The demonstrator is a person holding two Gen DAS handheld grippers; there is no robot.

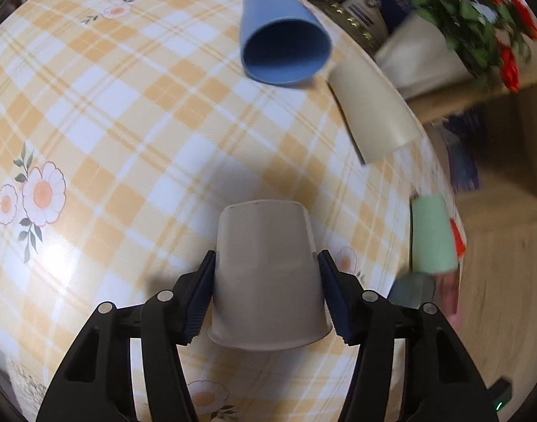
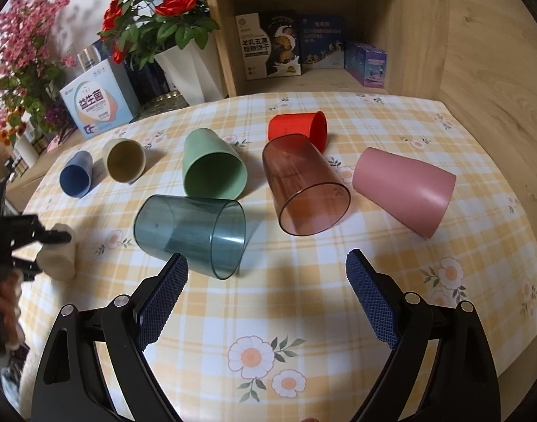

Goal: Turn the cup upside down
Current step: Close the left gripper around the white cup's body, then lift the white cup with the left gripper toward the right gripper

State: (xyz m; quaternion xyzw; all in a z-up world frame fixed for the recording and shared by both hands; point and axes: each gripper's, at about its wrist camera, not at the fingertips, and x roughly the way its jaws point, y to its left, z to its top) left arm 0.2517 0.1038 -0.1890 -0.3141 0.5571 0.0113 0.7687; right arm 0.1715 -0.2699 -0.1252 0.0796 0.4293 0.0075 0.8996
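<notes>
Plain beige cup [image 1: 268, 274], upside down, rim on the checked cloth, near the table's left edge.

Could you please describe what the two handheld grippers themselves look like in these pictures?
Both look alike. The left gripper and the right gripper have black plastic frames with triangular cut-outs and round silver pivot pins. Their fingers carry dark blue pads with a fine gridded texture. No cables or markings show. In the right wrist view, a bare hand grips the left gripper's black handle.
</notes>
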